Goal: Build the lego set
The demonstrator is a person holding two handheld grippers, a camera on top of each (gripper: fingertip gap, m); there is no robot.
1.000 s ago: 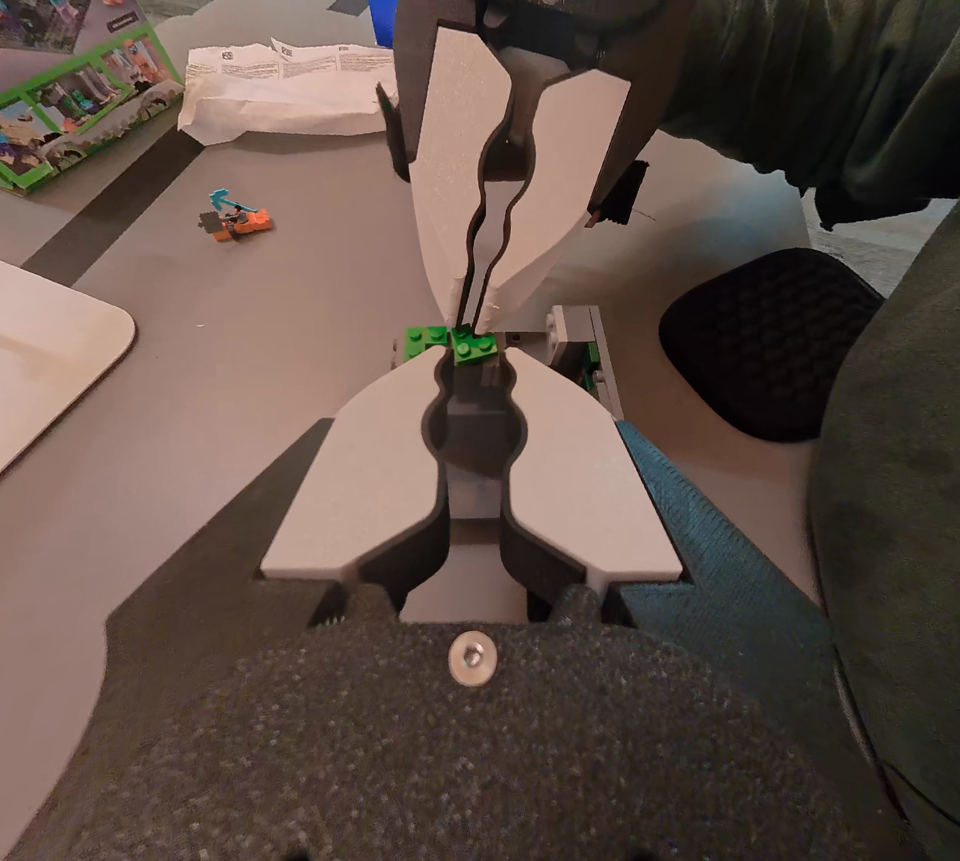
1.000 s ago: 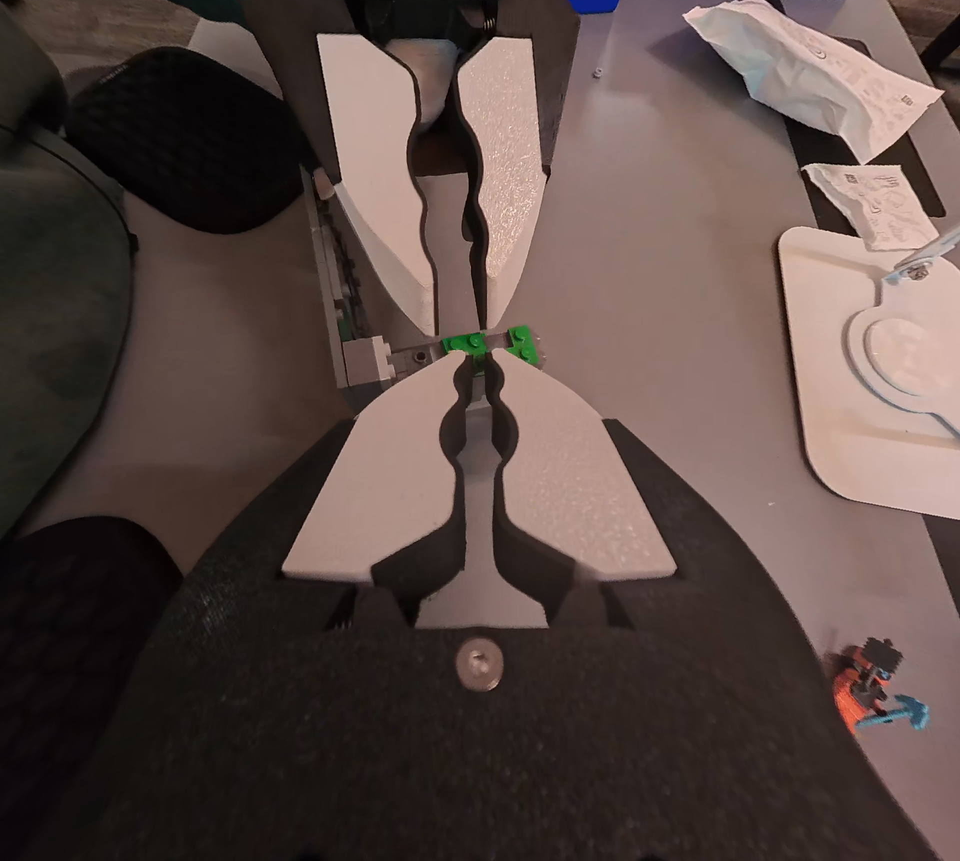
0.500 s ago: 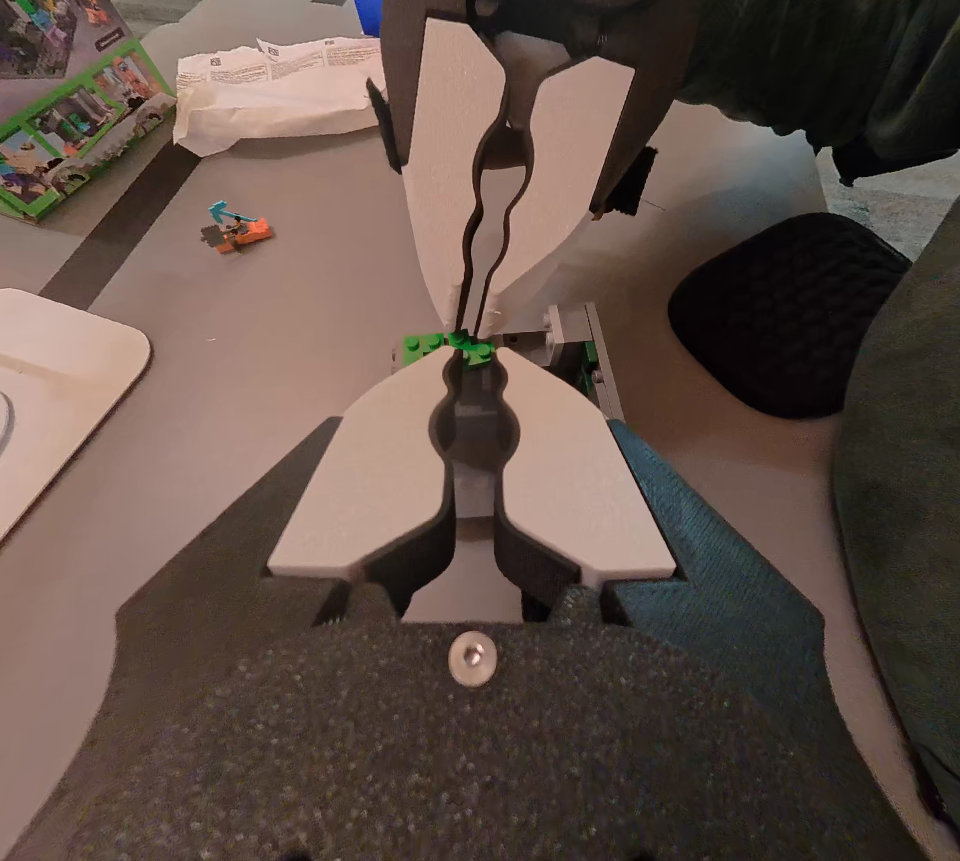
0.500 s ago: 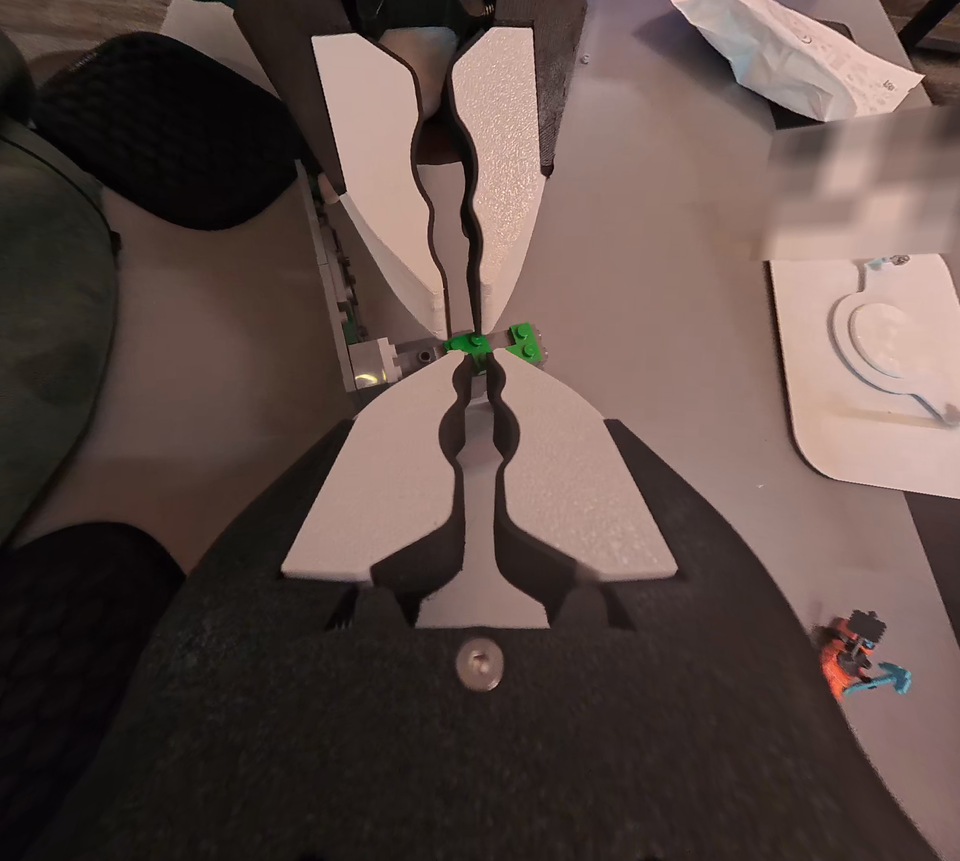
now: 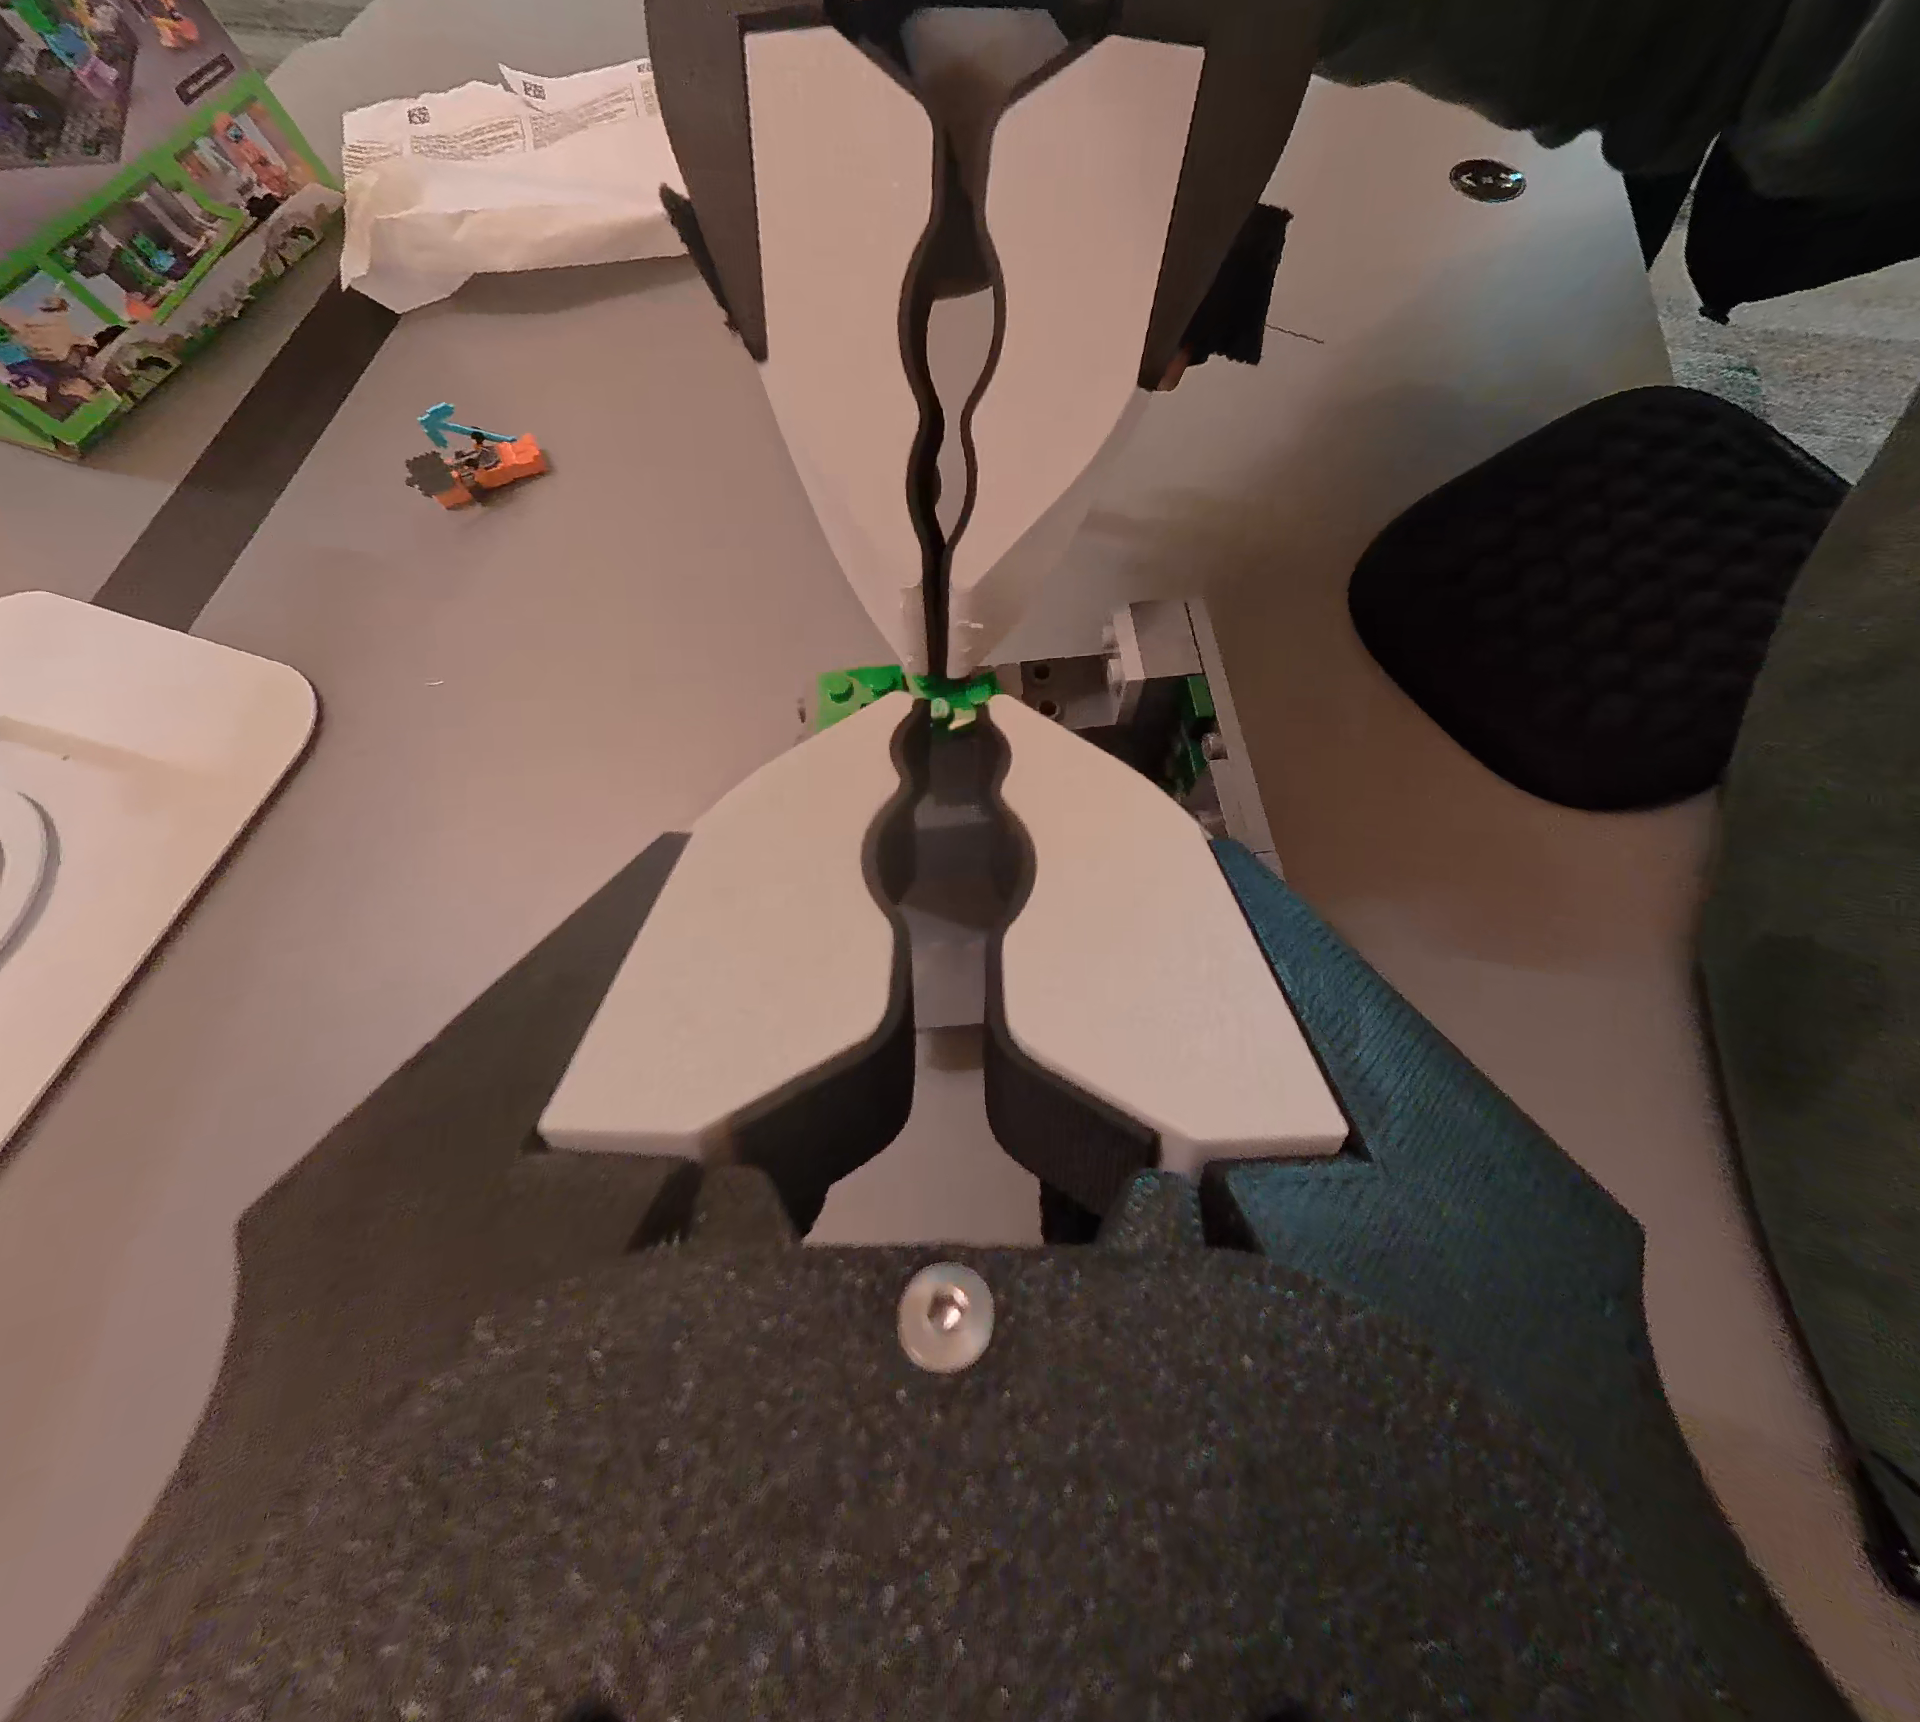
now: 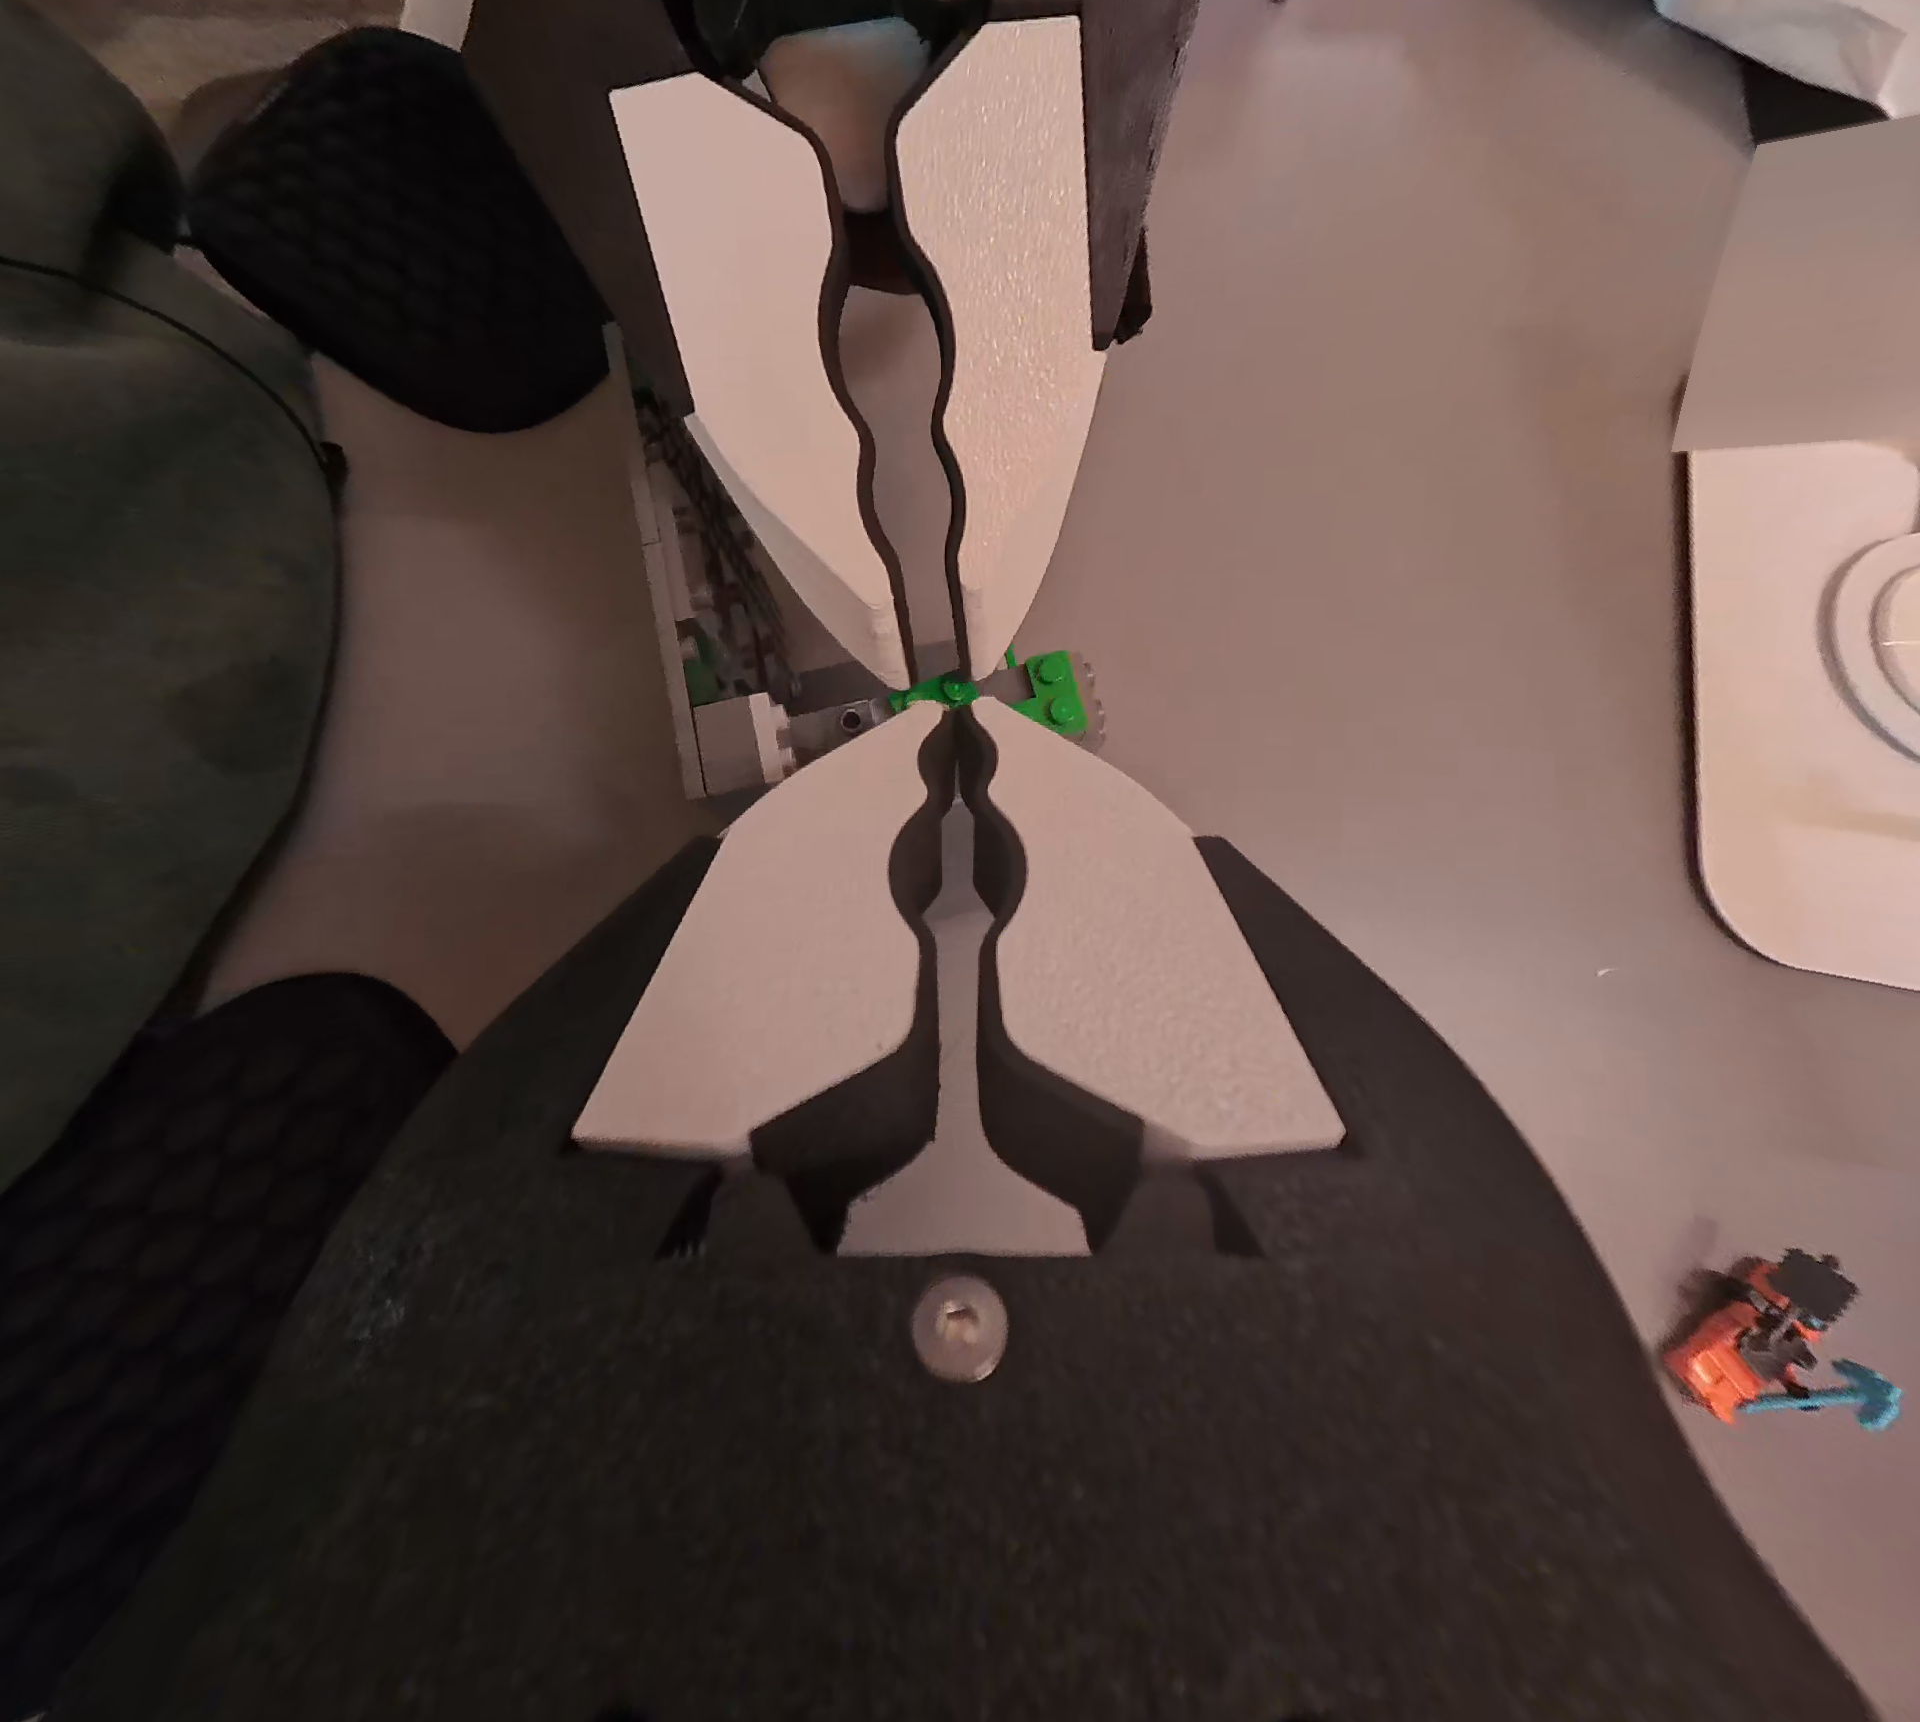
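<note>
Tip to tip over the grey bench (image 5: 582, 633): left tongs (image 5: 948, 722) and right tongs (image 6: 951, 714) both clenched on the small green plate (image 5: 951, 693) atop the grey lego build (image 5: 1153, 696), 1 from each side. Far left, an orange-and-teal lego figure (image 5: 473, 467), crumpled paper bag (image 5: 499, 186) and set box (image 5: 125, 218); near left, a white tray (image 5: 125, 789).
</note>
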